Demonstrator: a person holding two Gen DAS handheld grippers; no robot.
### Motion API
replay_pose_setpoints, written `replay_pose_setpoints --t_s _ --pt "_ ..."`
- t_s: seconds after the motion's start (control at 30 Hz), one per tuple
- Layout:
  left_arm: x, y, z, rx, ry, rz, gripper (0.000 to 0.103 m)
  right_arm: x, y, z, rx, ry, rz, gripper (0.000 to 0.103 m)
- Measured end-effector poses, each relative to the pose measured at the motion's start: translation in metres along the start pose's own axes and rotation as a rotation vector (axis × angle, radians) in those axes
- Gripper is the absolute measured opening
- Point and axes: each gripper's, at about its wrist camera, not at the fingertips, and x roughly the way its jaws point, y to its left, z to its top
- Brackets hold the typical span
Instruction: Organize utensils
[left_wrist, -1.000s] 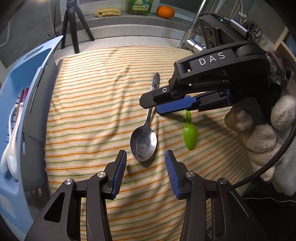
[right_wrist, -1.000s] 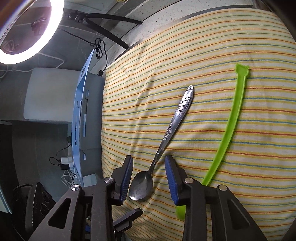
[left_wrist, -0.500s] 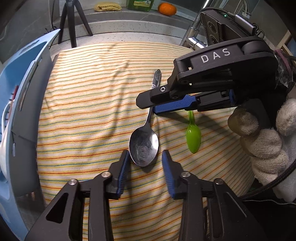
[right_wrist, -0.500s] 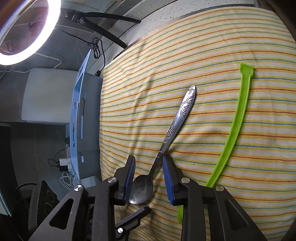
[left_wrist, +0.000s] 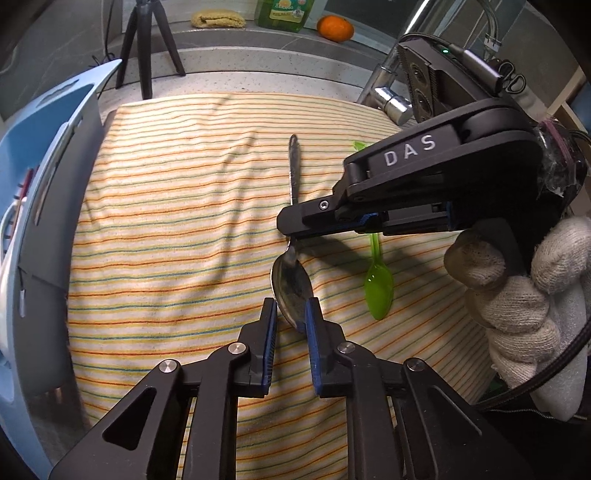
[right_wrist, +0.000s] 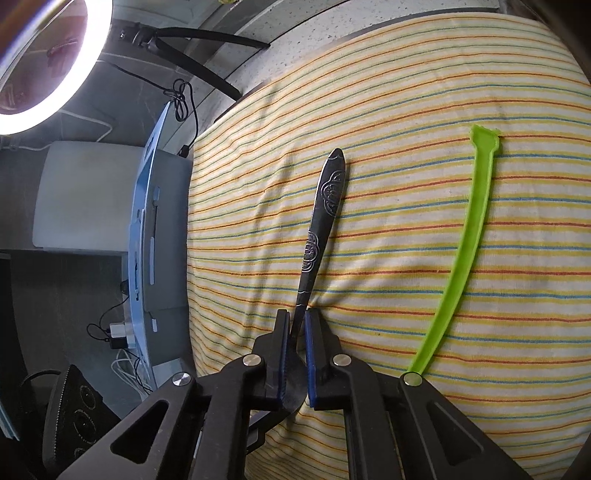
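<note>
A metal spoon (left_wrist: 292, 284) with a patterned handle (right_wrist: 320, 221) lies on the striped cloth (left_wrist: 177, 229). My left gripper (left_wrist: 291, 314) is shut on the spoon's bowl. My right gripper (right_wrist: 295, 326) is shut on the spoon's neck, coming in from the right in the left wrist view (left_wrist: 291, 227). A green plastic spoon (left_wrist: 378, 288) lies on the cloth to the right of the metal one, untouched; its long handle shows in the right wrist view (right_wrist: 465, 251).
A blue utensil rack (left_wrist: 40, 206) with white and red utensils stands at the cloth's left edge, also in the right wrist view (right_wrist: 147, 229). A tripod (left_wrist: 147, 48), sponge, bottle, orange (left_wrist: 334, 28) and faucet (left_wrist: 391, 99) stand behind the cloth.
Both grippers have closed from open onto the metal spoon: the left on its bowl, the right on its neck. The left gripper moved forward to the bowl.
</note>
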Motion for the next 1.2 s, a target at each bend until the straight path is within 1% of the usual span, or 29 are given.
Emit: replay_pose_setpoints --t_s 0.17,0.2,0.27,0.37,0.57,0.83,1.03,1.2 --pt "0.004 0.013 -0.002 -0.034 0.014 -0.039 0.014 0.006 0.0 -0.003 0.034 0.046 0.036 0.008" --pt "0.005 0.015 -0.002 -0.042 0.02 -0.056 0.014 0.007 0.001 -0.004 0.024 0.046 0.037 0.008" --pt "0.008 0.021 0.0 -0.049 0.033 -0.101 0.017 0.008 0.005 -0.006 -0.005 0.044 0.031 0.008" --pt "0.012 0.024 0.004 -0.067 0.039 -0.131 0.018 0.01 0.005 -0.008 0.001 0.054 0.047 0.008" --pt "0.017 0.025 0.012 -0.077 0.043 -0.132 0.017 0.011 -0.002 -0.01 0.039 0.066 0.092 0.006" --pt "0.014 0.022 0.017 -0.104 0.032 -0.163 0.018 0.001 -0.002 -0.016 0.051 0.045 0.104 0.006" --pt "-0.004 0.022 0.021 -0.102 -0.009 -0.167 0.018 -0.012 0.01 -0.015 0.051 0.024 0.13 0.006" --pt "-0.031 0.031 0.021 -0.093 -0.055 -0.144 0.018 -0.017 0.036 -0.012 0.019 0.014 0.153 0.006"
